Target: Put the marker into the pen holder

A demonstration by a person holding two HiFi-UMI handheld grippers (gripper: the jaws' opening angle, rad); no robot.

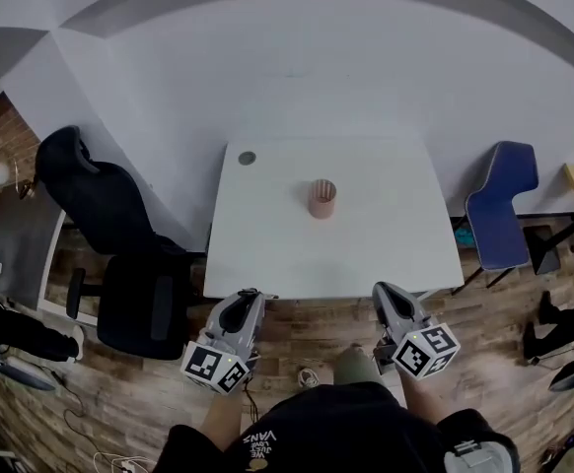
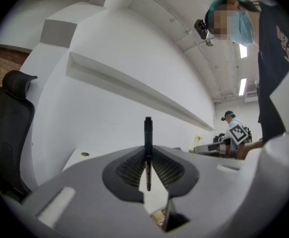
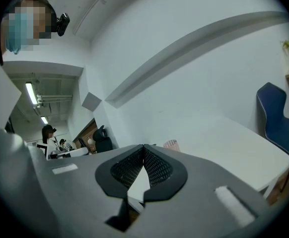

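Observation:
A black marker (image 2: 148, 138) stands upright between the jaws of my left gripper (image 2: 148, 151), which is shut on it. In the head view this left gripper (image 1: 251, 297) hovers just off the near edge of the white table (image 1: 386, 244), at its left corner. The pinkish mesh pen holder (image 1: 322, 198) stands upright near the table's middle, well beyond both grippers. My right gripper (image 1: 383, 292) hangs at the near right edge. In its own view the right gripper (image 3: 144, 148) is shut with nothing in it, and the pen holder (image 3: 171, 144) shows just past its tips.
A small round grey disc (image 1: 247, 158) lies at the table's far left corner. A black office chair (image 1: 119, 254) stands left of the table, a blue chair (image 1: 499, 205) to the right. A white wall rises behind. Other people work in the background.

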